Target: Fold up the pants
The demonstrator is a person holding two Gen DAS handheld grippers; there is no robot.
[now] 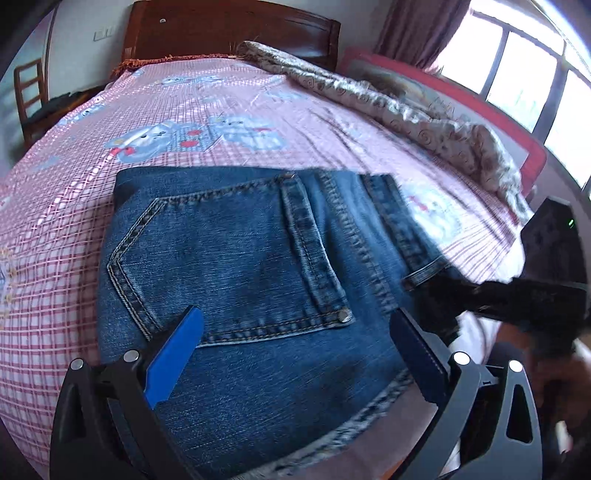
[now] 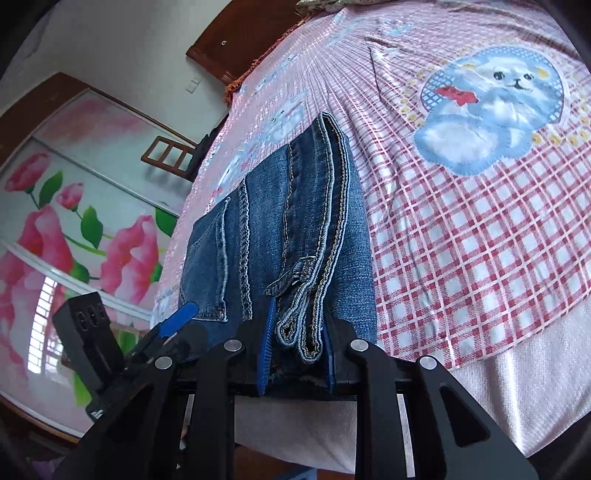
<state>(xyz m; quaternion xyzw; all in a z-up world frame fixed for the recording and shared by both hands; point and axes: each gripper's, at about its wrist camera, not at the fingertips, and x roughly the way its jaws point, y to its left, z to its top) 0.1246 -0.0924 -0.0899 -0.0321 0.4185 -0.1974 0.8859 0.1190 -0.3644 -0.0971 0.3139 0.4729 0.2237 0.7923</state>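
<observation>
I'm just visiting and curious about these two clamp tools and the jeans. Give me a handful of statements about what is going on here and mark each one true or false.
1. The jeans lie folded on a bed with a pink checked sheet. True.
2. The right gripper is clamped on the layered edge of the jeans. True.
3. The left gripper is squeezed shut on the back pocket. False: its jaws are wide apart, over the pocket, holding nothing.
4. The jeans are black. False: they are blue denim.
5. A crumpled patterned quilt lies along the bed's window side. True.
6. A wooden headboard stands at the far end of the bed. True.
</observation>
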